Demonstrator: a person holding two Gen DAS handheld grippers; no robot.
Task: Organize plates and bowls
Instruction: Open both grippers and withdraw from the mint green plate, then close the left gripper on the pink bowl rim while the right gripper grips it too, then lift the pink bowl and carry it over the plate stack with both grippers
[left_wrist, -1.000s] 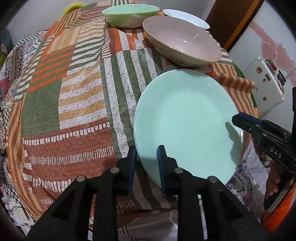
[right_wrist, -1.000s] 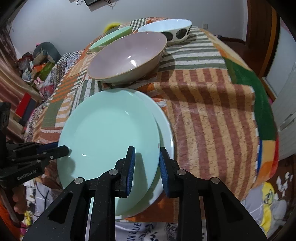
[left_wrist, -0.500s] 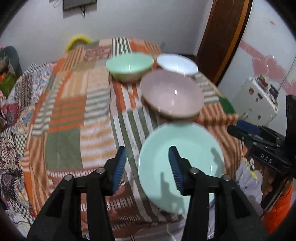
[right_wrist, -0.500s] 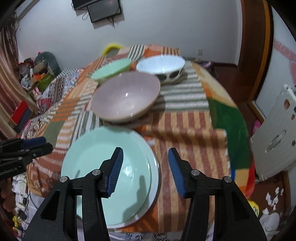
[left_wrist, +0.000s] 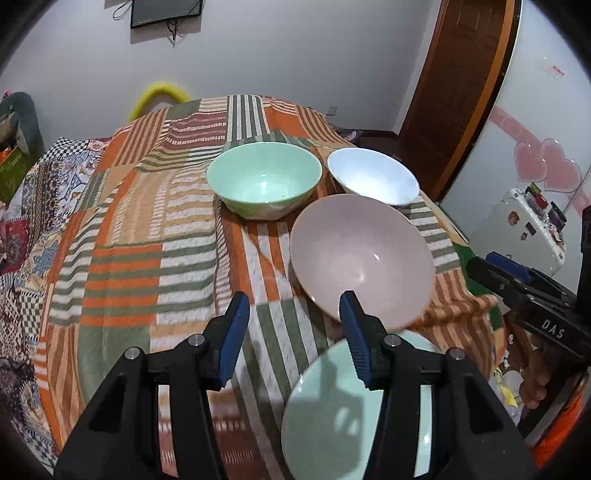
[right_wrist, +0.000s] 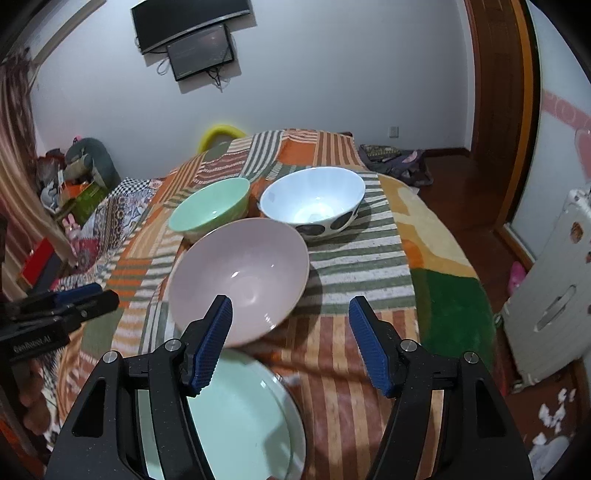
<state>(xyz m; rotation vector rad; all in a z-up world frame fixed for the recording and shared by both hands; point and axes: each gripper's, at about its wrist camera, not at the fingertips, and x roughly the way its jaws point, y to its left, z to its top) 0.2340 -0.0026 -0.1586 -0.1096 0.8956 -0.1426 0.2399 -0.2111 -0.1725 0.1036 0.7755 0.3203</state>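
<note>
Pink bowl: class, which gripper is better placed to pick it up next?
Probably the right gripper: its open fingers already frame the pink bowl's near rim, while the left gripper sits off to its side.

Both claws (left_wrist: 293, 325) off green plate (left_wrist: 332, 424)

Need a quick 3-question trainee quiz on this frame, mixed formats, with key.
1. True or false: the left gripper is clamped on the mint-green plate.
2. Which bowl stands nearest the stacked plates? A) green bowl B) pink bowl C) white bowl with dark spots
3. Fill in: the mint-green plate lies on top of a ____ plate.

Key:
1. False. Both the left and the right gripper have just been opening; nothing is between their fingers.
2. B.
3. White; its rim shows along the green plate's right edge in the right wrist view.
</note>
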